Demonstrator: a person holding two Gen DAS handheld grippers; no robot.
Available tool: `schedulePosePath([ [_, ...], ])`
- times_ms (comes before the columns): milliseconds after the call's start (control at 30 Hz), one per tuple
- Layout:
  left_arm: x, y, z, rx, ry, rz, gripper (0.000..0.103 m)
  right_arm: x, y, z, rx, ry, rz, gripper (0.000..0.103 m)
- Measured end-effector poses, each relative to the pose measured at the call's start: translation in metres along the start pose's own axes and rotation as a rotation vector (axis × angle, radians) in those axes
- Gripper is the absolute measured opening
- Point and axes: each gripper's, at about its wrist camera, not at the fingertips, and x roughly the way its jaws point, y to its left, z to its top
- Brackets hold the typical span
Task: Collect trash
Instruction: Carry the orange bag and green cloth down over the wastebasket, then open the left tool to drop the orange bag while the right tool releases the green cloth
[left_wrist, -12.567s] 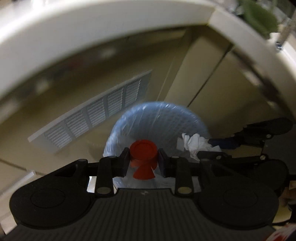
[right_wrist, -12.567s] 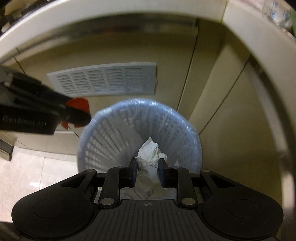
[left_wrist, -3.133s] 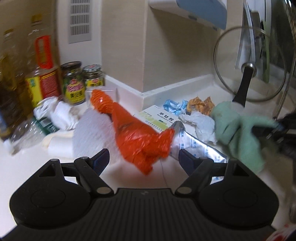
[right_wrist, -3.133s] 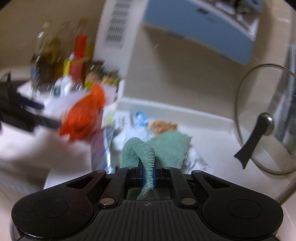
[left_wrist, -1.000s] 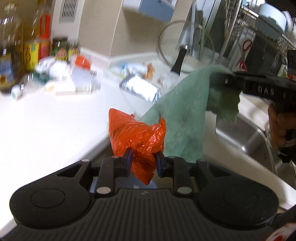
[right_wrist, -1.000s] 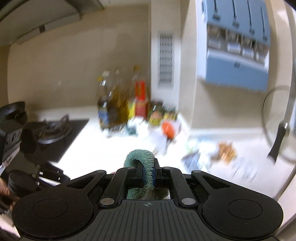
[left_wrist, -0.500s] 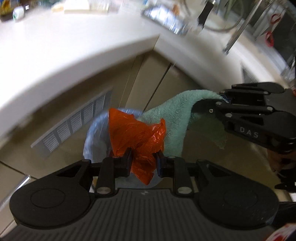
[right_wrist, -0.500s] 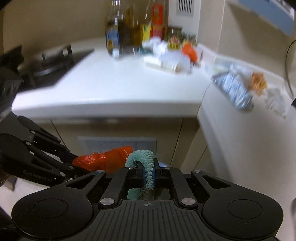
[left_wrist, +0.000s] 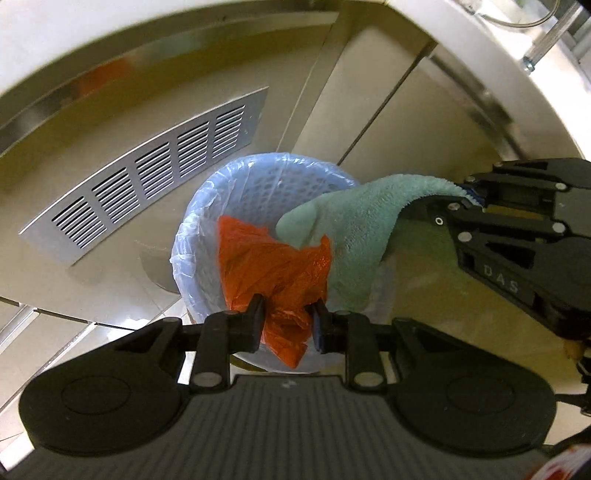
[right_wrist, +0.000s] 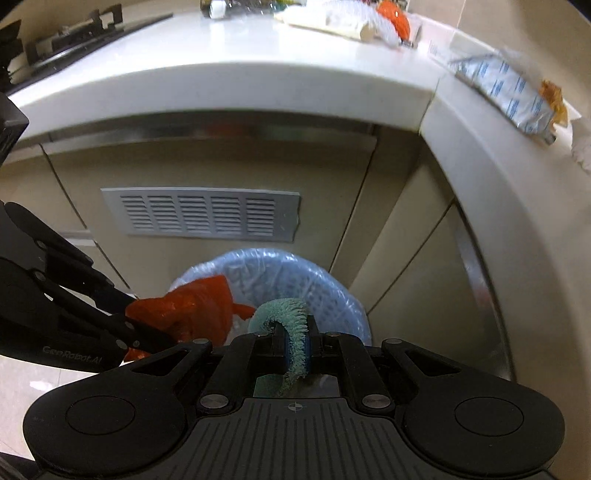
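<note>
Poised for dropping, the left hand-held gripper (left_wrist: 287, 317) pinches an orange bag (left_wrist: 273, 266) over the lined bin (left_wrist: 236, 184); at its 2 o'clock the right hand-held gripper (right_wrist: 295, 349) clamps a green cloth (right_wrist: 291, 314).

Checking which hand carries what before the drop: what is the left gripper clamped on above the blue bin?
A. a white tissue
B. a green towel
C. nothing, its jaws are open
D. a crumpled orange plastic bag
D: in the left wrist view the left gripper pinches the orange plastic bag over the blue bin; the green towel hangs from the right gripper.
</note>
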Motion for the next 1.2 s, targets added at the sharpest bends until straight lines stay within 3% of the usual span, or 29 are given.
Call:
schedulePosePath([
  [533,0.018,-0.001,0.012,-0.032,0.014,0.009,0.024,0.02,-0.003,0.002,0.002,0.044,0.018,0.007],
  [600,0.018,-0.001,0.013,-0.031,0.014,0.017,0.027,0.021,-0.004,0.003,0.005,0.044,0.016,0.007],
  [633,0.018,-0.001,0.013,-0.033,0.012,0.023,0.036,0.021,-0.004,0.003,0.005,0.045,0.015,0.007],
  [667,0.018,-0.001,0.013,-0.035,0.01,0.027,0.052,0.02,-0.004,0.003,0.005,0.046,0.014,0.007],
  [733,0.017,-0.001,0.013,-0.033,0.001,0.04,0.063,0.019,-0.004,0.003,0.005,0.045,0.013,0.008],
  [1200,0.013,0.008,0.006,-0.057,-0.002,0.074,0.063,0.017,-0.003,0.005,0.003,0.034,0.024,0.008],
])
